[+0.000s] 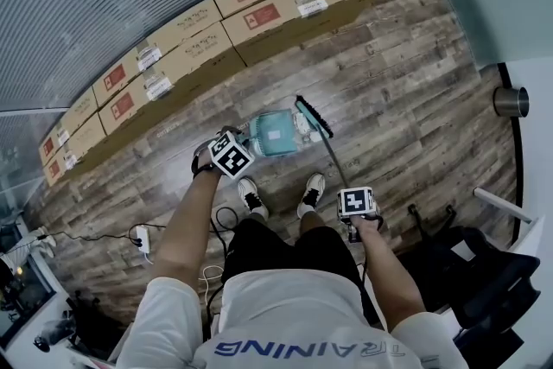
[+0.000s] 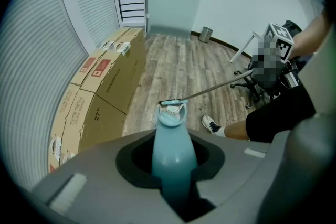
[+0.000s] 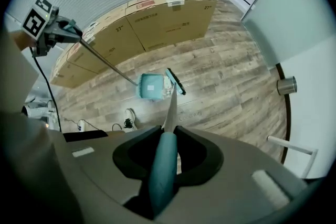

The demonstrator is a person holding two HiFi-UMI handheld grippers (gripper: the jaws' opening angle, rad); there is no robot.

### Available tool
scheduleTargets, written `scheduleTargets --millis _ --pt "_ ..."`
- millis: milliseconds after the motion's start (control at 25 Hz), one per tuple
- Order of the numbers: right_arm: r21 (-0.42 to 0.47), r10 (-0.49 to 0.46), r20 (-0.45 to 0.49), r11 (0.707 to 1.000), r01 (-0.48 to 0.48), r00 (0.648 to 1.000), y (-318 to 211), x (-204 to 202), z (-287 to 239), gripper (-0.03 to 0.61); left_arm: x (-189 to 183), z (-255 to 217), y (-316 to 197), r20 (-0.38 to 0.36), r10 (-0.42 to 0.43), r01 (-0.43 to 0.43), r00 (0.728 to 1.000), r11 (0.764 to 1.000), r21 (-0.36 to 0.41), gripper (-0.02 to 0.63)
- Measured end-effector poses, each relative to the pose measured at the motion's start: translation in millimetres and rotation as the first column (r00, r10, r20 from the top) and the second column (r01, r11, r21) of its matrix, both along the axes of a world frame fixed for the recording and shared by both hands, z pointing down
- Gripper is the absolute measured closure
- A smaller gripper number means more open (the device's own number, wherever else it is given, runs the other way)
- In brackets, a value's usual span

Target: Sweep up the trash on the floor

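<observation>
Both tools are in hand: I am clamping the left gripper (image 2: 173, 165) on the dustpan (image 1: 275, 134) handle and the right gripper (image 3: 164, 160) on the broom (image 1: 313, 118) handle, working what looks like a pale scrap of trash (image 1: 300, 125) at the pan's mouth on the floor (image 1: 389, 99), so sweeping seems nearly finished.

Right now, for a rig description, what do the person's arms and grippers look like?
The left gripper and right gripper have grey bodies, each carrying a cube of black-and-white square markers. The arms are bare below the short sleeves of a white T-shirt with blue lettering; a dark band circles the left wrist.
</observation>
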State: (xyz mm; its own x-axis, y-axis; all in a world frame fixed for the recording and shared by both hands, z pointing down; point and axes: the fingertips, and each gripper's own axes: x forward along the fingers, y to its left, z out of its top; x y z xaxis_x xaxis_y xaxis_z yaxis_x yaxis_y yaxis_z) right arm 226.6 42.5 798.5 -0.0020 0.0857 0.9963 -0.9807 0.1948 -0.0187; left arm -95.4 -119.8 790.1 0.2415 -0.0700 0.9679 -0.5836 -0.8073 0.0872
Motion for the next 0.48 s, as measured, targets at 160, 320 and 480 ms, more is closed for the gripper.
scheduleTargets --millis 160,320,480 --pt "-0.005 0.1 0.042 0.995 -0.1 0.994 -3.4 -8.0 -2.2 0.469 -0.3 -0.8 1.2 -0.002 0.0 0.0 1.0 1.0 0.001 0.525" --pt "-0.007 0.093 0.096 0.996 -0.093 0.991 0.9 -30.5 -2.5 0.469 0.0 0.1 1.3 0.0 0.0 0.0 1.0 1.0 0.005 0.525" --pt "-0.025 0.091 0.167 0.996 -0.088 0.982 6.8 -59.6 -6.2 0.469 0.2 -0.4 0.8 -0.003 -0.001 0.001 1.0 1.0 0.004 0.525"
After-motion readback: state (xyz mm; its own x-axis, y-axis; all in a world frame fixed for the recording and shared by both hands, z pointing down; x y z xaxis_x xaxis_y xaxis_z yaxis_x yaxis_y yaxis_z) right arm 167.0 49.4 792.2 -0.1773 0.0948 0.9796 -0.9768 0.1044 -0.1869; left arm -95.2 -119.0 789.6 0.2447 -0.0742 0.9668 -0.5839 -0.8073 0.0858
